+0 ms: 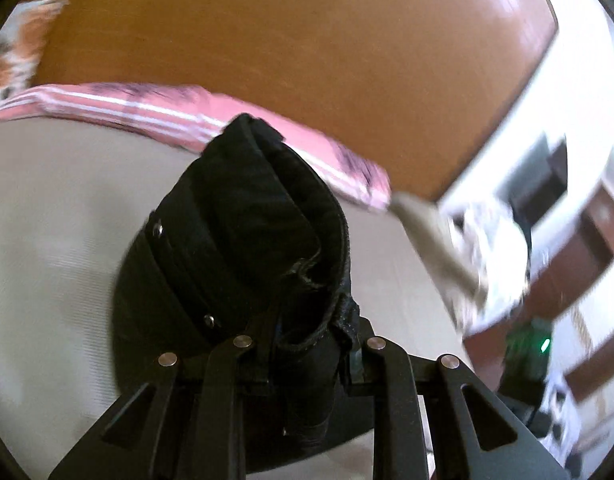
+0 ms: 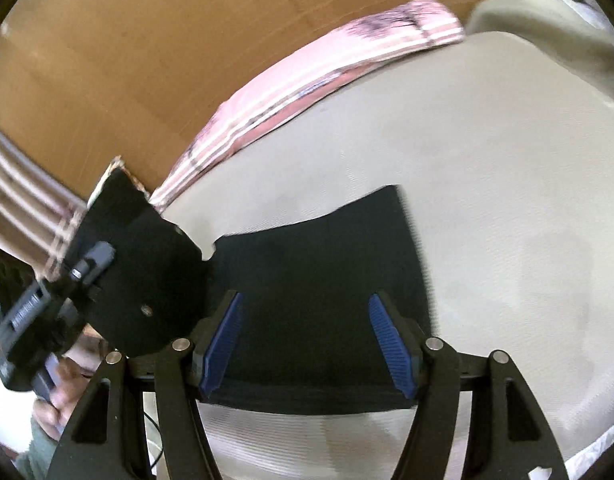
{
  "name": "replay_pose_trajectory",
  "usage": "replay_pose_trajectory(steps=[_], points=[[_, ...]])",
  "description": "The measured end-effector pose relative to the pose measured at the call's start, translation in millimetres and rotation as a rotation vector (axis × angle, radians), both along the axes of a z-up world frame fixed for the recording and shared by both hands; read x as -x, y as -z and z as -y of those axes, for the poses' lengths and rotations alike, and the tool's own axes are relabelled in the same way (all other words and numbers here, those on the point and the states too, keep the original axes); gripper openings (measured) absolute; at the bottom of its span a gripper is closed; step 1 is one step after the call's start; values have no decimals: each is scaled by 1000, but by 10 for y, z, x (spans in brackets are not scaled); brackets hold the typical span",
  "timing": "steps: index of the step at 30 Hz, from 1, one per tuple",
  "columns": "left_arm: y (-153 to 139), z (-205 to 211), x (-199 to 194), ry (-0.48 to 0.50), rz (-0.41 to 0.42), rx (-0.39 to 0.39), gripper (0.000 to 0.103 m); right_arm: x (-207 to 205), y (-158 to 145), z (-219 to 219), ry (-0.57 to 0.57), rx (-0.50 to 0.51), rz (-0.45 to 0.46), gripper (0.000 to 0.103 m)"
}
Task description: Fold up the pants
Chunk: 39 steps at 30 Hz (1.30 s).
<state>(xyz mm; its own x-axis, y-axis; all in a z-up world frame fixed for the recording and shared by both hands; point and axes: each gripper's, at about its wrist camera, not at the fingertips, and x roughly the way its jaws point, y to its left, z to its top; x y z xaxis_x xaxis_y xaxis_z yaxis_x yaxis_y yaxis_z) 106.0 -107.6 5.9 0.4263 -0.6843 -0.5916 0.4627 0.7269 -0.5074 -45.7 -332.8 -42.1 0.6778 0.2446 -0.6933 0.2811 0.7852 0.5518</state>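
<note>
The black pants (image 2: 319, 272) lie folded flat on the beige bed sheet (image 2: 487, 184). My left gripper (image 1: 307, 344) is shut on a bunched, rolled part of the black pants (image 1: 243, 232), which fills the middle of the left wrist view and has metal studs. In the right wrist view my right gripper (image 2: 307, 336) is open, its blue pads (image 2: 223, 344) spread just above the pants' near part. The left gripper's body (image 2: 119, 272) shows at the left of that view, at the pants' left edge.
A pink striped pillow (image 1: 155, 112) lies along the bed's far edge against a brown wooden headboard (image 1: 307, 40). A rumpled light blanket (image 2: 547, 28) sits at the far right of the right wrist view. Shelving and white cloth (image 1: 499, 248) stand beside the bed.
</note>
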Motion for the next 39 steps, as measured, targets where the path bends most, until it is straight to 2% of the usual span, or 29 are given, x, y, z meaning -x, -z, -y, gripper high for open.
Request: replay_pose_trajectory(steps=[4,9,11,15,16,18,21,23,25,29,32,34,39], points=[[331,543,161,121,-45,-79,22,131,114,199,44,-25,-14,64],[824,935,347,213,-71,-237,23,157,296,337,47,-62,-43,64],[907,1010,411,232,-64,-275,25,152,329,344,36,-72,-49,64],[806,1102,515,278,-28,-326,36,23,407,338,-28,-129,-46,64],[749,1092,533,293,-20,-331,42,-15,427,338,-48,-152,-45,64],[630,1028,638,366,-20,-302,46,-92,480,333,-85,-206,-37,64],[431,814,731,424,-2,-240,51,-278,603,316,-162,-283,-40,64],[358,636,730,390,26,-237,62,-367,678,315,-179,-298,-47,64],[348,438,656,323,42,-244,62,-448,741,329,-180,-303,-60,64],[498,71,389,156,-23,-266,62,-582,837,368,-196,-309,-68,64],[629,-102,262,82,-57,-283,62,-714,937,393,-214,-340,-68,63],[748,-201,217,59,-91,-289,62,-805,985,377,-239,-358,-62,58],[979,-170,169,76,-126,-314,62,-969,1074,327,-285,-401,-14,57]])
